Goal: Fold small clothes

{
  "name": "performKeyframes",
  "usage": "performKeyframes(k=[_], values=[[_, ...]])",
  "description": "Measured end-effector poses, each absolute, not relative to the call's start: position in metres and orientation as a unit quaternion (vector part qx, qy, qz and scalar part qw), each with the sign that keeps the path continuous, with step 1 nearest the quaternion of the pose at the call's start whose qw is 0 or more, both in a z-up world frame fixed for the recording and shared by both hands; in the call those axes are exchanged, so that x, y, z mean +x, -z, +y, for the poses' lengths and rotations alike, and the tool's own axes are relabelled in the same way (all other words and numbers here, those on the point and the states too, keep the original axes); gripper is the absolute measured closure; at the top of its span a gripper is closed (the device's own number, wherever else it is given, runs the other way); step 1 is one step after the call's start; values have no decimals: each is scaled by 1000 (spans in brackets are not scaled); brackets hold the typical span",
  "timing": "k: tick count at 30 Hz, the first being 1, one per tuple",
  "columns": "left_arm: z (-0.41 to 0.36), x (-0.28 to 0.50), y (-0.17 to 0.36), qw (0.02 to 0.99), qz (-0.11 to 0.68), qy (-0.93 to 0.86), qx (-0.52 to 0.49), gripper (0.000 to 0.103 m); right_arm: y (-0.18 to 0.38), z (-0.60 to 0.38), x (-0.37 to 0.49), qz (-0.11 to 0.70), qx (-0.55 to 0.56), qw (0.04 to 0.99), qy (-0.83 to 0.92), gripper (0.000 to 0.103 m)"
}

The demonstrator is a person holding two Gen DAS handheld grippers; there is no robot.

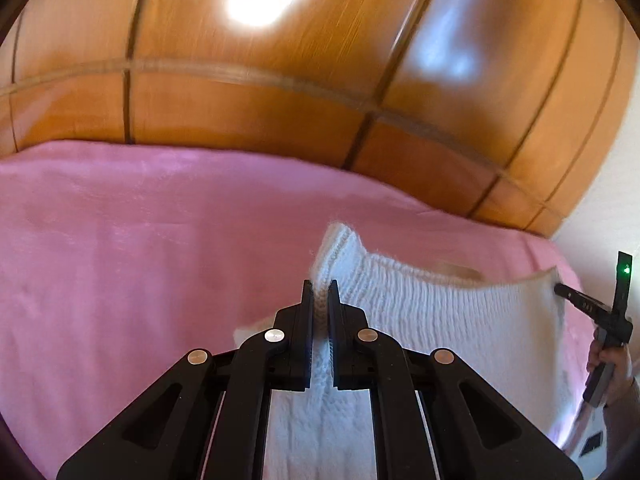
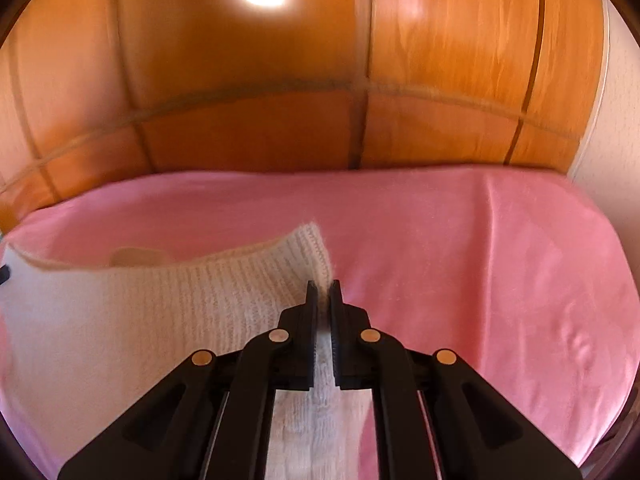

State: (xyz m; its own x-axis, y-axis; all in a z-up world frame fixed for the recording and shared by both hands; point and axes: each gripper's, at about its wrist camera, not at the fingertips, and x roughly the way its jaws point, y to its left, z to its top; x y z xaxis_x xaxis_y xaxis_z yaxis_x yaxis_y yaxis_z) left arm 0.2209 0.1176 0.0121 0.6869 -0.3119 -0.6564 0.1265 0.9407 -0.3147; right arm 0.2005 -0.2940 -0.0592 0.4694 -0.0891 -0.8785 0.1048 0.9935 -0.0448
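Note:
A white knitted garment (image 1: 440,312) hangs stretched between my two grippers above a pink blanket (image 1: 140,248). My left gripper (image 1: 320,292) is shut on the garment's left top corner. My right gripper (image 2: 324,292) is shut on the right top corner of the same garment (image 2: 152,304). The right gripper also shows at the far right of the left wrist view (image 1: 560,290), held by a hand. The garment's lower part drops below both grippers, out of sight.
The pink blanket (image 2: 460,248) covers the whole surface below. A glossy wooden wardrobe (image 1: 280,92) with panelled doors stands right behind it, also in the right wrist view (image 2: 280,100). A white wall (image 2: 616,128) is at the right.

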Motion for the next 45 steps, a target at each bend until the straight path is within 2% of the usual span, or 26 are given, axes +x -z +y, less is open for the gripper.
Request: performKeyframes(k=[6,8,11,12,13,14,16,18,21,25,28,29,30,36,39,42,45], values=[[93,271,39,897,434,64,-56,97,124,-298,213,554,-19,827,97,99],[89,276,50,893,447,43,-35,97,129,-301,215,556,-19,824,107,99],[93,276,46,890,450,44,-59,97,118,-294,214,554,-36,826,102,98],[96,270,40,894,440,48,-67,97,110,-289,211,546,-40,832,96,95],[98,264,34,897,434,48,-71,97,99,-285,207,532,-39,841,87,81],[102,256,27,898,430,48,-76,97,88,-282,202,519,-32,851,79,60],[108,242,16,903,416,56,-91,86,66,-269,194,496,-11,867,46,54],[112,217,2,912,392,69,-100,83,53,-246,189,491,8,871,-5,54],[105,194,-10,917,372,104,-96,83,51,-206,187,503,21,860,-80,57],[69,168,-6,909,379,168,-46,83,86,-141,193,561,-15,817,-133,63],[47,172,21,891,422,170,-12,83,113,-118,196,582,-40,801,-134,89],[44,176,29,887,431,165,-12,91,116,-120,198,576,-49,805,-133,95],[44,178,33,889,429,162,-14,100,114,-117,197,573,-50,808,-130,98],[53,192,25,899,408,130,-88,103,80,-136,210,513,-9,851,-110,100],[51,206,34,900,418,102,-68,103,92,-137,222,513,-12,853,-94,101],[49,220,50,895,436,78,-55,103,129,-134,226,543,-32,836,-69,103],[50,225,49,894,441,61,-53,103,133,-133,226,541,-21,839,-63,103]])
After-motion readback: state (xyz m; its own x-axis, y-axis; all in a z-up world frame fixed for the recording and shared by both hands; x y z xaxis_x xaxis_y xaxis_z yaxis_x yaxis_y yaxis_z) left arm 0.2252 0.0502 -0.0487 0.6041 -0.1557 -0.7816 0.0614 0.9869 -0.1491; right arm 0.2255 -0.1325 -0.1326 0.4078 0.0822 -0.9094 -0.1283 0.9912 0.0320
